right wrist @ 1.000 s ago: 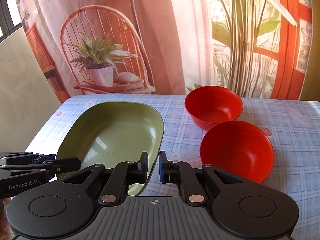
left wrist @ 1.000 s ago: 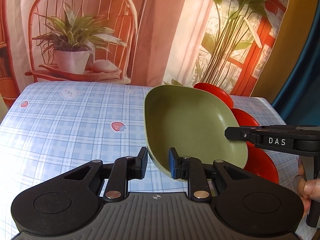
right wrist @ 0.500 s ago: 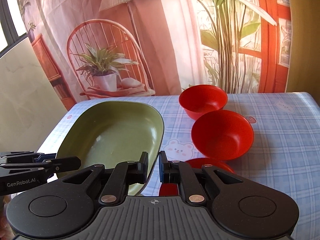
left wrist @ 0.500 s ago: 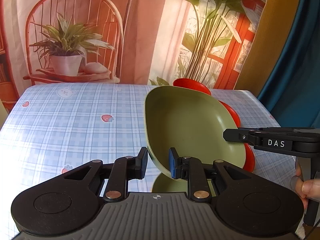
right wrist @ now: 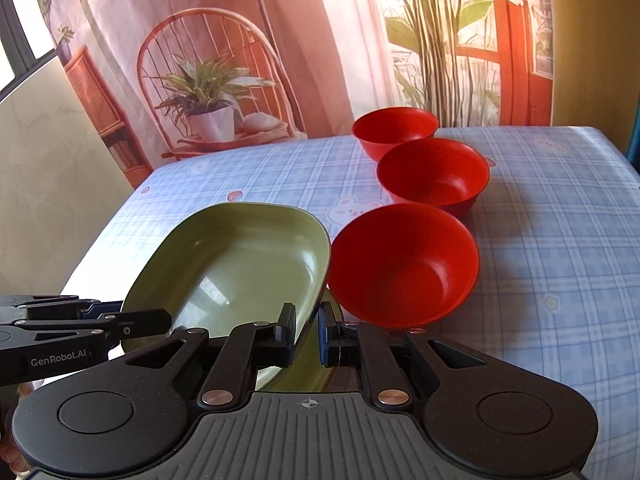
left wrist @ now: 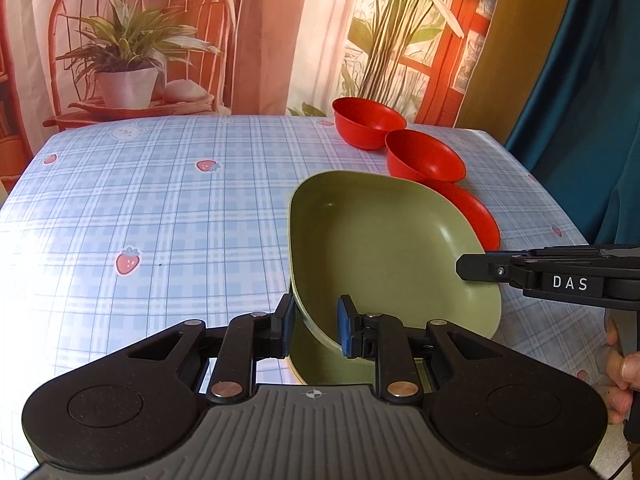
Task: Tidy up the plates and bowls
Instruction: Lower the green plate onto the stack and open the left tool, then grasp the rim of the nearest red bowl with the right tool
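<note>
A green oval plate [left wrist: 384, 248] is held by both grippers above the table; it also shows in the right wrist view [right wrist: 236, 268]. My left gripper [left wrist: 314, 326] is shut on its near rim. My right gripper [right wrist: 307, 334] is shut on its opposite rim and enters the left wrist view from the right [left wrist: 464, 266]. A second green plate [left wrist: 320, 364] lies under it, mostly hidden. Three red bowls stand in a row: near [right wrist: 404, 264], middle [right wrist: 434, 174], far [right wrist: 394, 130].
The table has a blue checked cloth [left wrist: 160, 208] with strawberry and bear prints. A printed backdrop [left wrist: 240, 40] hangs behind the far edge. A teal curtain [left wrist: 592, 100] is on the right. The table's right edge [right wrist: 624, 168] is close to the bowls.
Both grippers have drawn back toward the near side with the green plate. All three red bowls now show, and a second green plate shows beneath the held one.
</note>
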{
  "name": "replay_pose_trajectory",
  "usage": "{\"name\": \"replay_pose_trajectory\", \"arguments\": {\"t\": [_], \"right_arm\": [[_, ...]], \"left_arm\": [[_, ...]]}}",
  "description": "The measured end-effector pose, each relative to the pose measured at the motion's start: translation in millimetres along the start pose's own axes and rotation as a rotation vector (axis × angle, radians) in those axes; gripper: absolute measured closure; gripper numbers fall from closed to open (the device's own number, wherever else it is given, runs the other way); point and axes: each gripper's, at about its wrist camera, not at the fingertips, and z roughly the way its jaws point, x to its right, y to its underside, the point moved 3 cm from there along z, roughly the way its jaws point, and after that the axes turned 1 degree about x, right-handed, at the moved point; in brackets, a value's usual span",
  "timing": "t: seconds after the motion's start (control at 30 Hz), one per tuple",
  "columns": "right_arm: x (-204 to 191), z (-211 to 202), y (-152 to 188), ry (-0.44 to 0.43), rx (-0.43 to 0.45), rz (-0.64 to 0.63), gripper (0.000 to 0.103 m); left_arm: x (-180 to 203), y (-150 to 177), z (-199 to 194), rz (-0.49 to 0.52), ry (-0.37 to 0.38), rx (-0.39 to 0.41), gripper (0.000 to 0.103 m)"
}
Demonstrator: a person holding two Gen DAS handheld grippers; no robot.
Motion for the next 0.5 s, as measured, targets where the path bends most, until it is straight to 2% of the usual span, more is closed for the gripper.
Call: {"name": "replay_pose_trajectory", "arguments": {"t": [0.27, 0.33, 0.4, 0.5], "right_arm": [[-5.8, 4.4, 15.0, 0.022, -0.03, -0.031, 0.089], [-7.9, 4.6, 14.7, 0.03, -0.029, -0.044, 0.081], [-8.7, 3.8, 12.8, 0.042, -0.022, -0.059, 0.079], [-8.5, -0.2, 8.5, 0.046, -0.005, -0.067, 0.079]], "left_arm": [[-0.9, 8.1, 2.3, -0.008, -0.016, -0.01, 0.076], [0.3, 6.0, 0.3, -0.004, -0.02, 0.002, 0.066], [1.6, 2.5, -3.3, -0.003, -0.024, 0.019, 0.059], [3.2, -3.5, -7.6, -0.003, -0.025, 0.038, 0.058]]}}
